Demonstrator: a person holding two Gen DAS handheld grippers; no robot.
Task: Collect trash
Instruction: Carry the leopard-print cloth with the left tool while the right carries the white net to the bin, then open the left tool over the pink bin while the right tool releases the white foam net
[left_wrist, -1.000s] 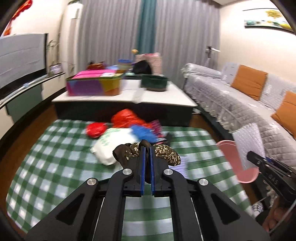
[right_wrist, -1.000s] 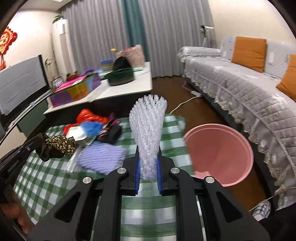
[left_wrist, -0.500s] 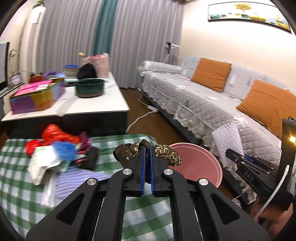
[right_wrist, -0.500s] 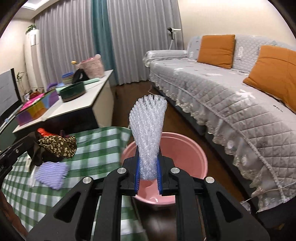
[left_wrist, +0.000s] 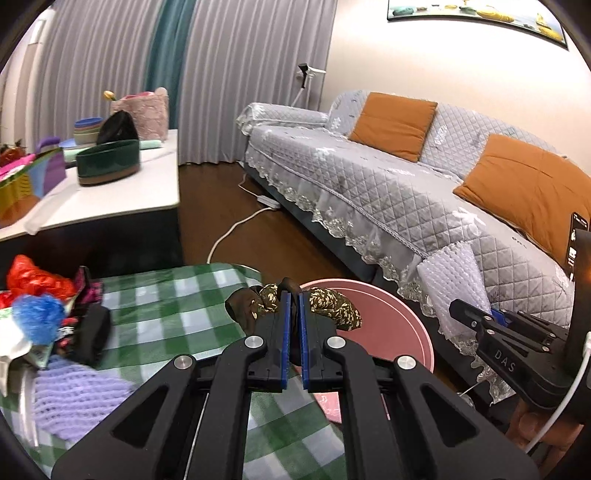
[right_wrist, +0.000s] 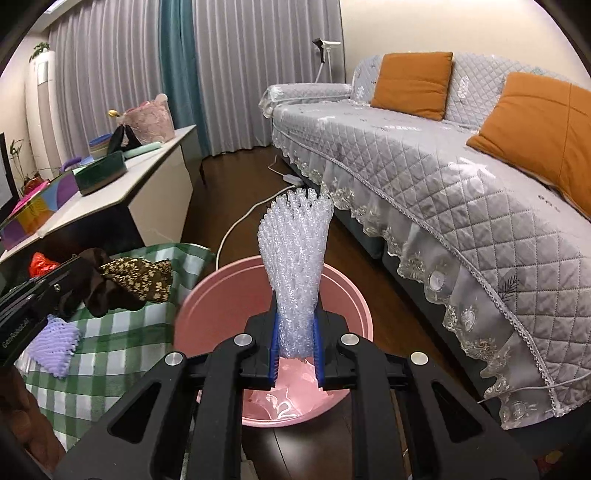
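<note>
My left gripper (left_wrist: 291, 295) is shut on a dark brown floral cloth (left_wrist: 332, 304) and holds it over the near rim of the pink basin (left_wrist: 391, 332); it also shows in the right wrist view (right_wrist: 136, 278). My right gripper (right_wrist: 295, 317) is shut on a piece of clear bubble wrap (right_wrist: 295, 251), held upright above the pink basin (right_wrist: 221, 288) on the floor. The bubble wrap also shows in the left wrist view (left_wrist: 454, 273). Some pale scraps lie in the basin's bottom.
A green checked cloth (left_wrist: 177, 295) on the floor carries a pile of trash: a red bag (left_wrist: 33, 277), a blue puff (left_wrist: 38, 317), a purple knit piece (left_wrist: 74, 398). A grey sofa (right_wrist: 443, 155) stands right, a low white table (left_wrist: 110, 199) left. A white cable (left_wrist: 236, 229) crosses the floor.
Both grippers have swung right from the trash pile to the pink basin, each carrying its item. The basin is now directly under the bubble wrap and just ahead of the floral cloth.
</note>
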